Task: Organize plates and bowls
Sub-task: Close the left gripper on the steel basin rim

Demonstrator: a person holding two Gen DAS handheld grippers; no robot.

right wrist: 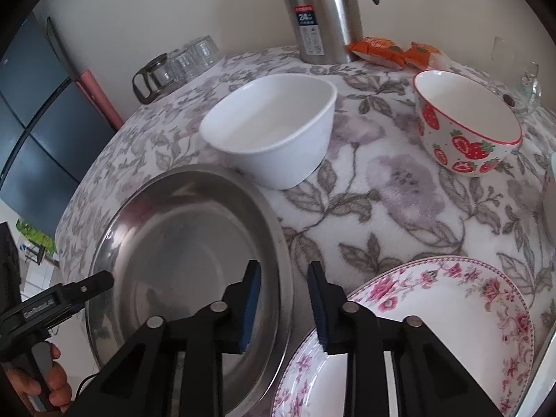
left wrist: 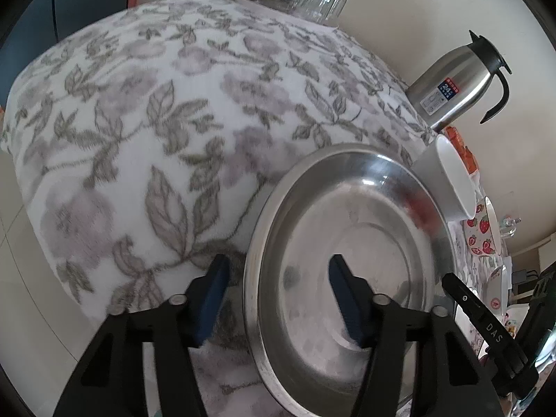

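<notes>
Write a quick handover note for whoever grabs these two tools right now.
Left tool: open, straddling the steel plate rim, not clamped.
Right tool: open, straddling the same plate's opposite rim.
White bowl and strawberry bowl sit apart behind; floral plate lies at right.
Done: nothing stacked yet.
Left: grip the steel plate, then group plates and bowls.

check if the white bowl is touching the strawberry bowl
Apart. The right wrist view shows bare tablecloth between the white bowl and strawberry bowl.
</notes>
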